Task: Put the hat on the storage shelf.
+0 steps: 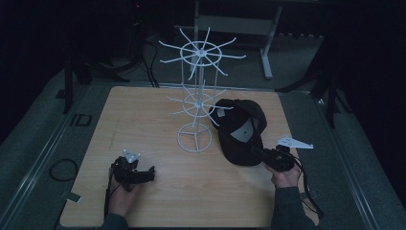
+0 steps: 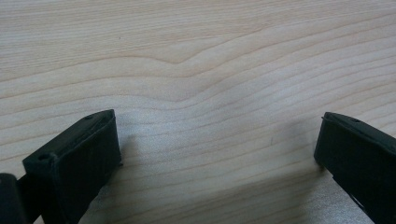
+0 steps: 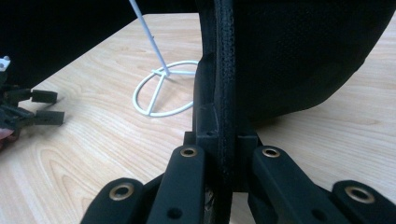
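The right claw (image 1: 262,154) is clamped on the stitched brim edge of the black cap (image 1: 242,129), which lies on the tabletop (image 1: 143,115) just right of the white wire rack (image 1: 196,96). The left claw (image 1: 148,173) rests low over bare wood, jaws wide apart, holding nothing.

Right tongs (image 1: 258,153) clamped tight, left tongs (image 1: 152,173) spread wide.
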Tool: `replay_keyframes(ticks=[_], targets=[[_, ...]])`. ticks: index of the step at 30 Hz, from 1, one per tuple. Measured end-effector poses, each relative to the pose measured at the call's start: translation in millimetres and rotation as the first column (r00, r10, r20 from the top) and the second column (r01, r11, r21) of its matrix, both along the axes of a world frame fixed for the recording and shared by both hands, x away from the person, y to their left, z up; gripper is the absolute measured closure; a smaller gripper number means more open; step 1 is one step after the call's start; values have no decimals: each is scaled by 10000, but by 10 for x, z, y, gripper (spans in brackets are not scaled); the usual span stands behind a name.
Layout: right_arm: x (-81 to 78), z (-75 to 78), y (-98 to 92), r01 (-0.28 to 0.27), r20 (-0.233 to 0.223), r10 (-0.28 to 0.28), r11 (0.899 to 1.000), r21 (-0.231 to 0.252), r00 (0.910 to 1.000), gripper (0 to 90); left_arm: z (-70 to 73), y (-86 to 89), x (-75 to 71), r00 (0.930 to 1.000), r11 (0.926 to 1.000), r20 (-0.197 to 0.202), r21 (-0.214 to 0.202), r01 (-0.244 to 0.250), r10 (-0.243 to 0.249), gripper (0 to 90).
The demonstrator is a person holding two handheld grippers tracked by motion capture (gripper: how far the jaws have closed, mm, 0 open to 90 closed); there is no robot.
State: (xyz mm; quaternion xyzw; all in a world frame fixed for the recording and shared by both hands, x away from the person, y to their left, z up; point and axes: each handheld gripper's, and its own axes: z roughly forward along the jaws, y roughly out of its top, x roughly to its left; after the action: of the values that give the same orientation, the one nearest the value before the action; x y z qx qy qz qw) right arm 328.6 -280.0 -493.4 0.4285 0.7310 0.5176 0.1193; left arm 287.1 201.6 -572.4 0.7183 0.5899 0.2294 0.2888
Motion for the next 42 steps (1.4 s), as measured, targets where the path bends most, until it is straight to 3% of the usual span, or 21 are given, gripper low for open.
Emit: replay_keyframes(ticks=[18, 42], targets=[[12, 140, -66, 576, 598, -558, 9979, -288, 9966, 863, -1, -2, 0, 10000, 10000, 15, -19, -15, 15, 2], [74, 294, -118, 905, 1063, -829, 9936, -684, 9909, 863, -1, -2, 1, 10000, 10000, 22, -28, -23, 23, 2]])
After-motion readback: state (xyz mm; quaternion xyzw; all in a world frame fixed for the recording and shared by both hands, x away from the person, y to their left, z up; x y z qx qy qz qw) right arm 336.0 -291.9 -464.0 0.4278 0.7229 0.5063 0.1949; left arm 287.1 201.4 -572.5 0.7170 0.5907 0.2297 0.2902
